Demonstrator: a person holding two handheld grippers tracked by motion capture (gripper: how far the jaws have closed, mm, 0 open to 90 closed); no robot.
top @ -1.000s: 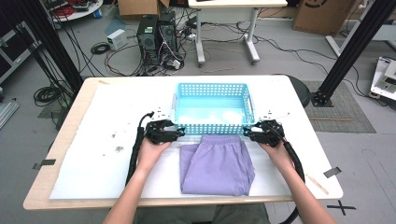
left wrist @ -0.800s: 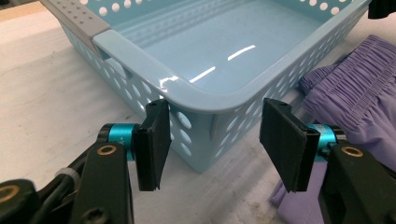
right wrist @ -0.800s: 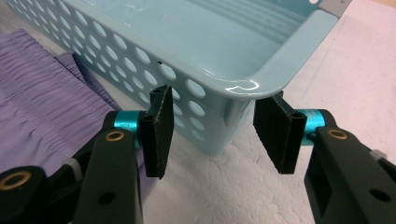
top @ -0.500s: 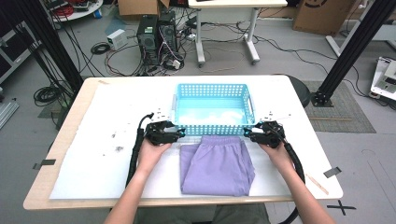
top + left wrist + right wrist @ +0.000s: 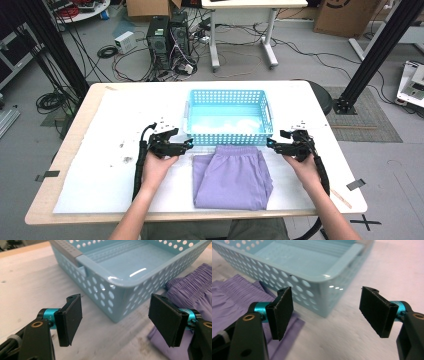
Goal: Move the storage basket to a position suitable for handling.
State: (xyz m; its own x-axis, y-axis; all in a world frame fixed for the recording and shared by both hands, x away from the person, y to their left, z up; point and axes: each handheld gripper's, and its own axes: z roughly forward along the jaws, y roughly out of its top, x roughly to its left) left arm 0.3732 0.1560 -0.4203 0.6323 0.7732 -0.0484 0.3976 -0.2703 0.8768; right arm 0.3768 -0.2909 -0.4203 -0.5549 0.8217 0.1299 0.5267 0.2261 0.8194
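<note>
— Where are the shorts?
— Folded purple shorts lie just near of the blue basket; I read no labels.
— Grippers?
— My left gripper and right gripper flank the waistband, jaws wide, empty.

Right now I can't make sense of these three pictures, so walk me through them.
A person sits at a table holding a hand-held clamp tool, called a gripper, in each hand. The top picture looks down from above: left gripper, right gripper. The other two come from cameras riding on each gripper, looking past its black jaws. On the table are a blue basket, empty, and folded purple shorts just in front of it. Both grippers are open, holding nothing, each near a front corner of the basket.
</note>
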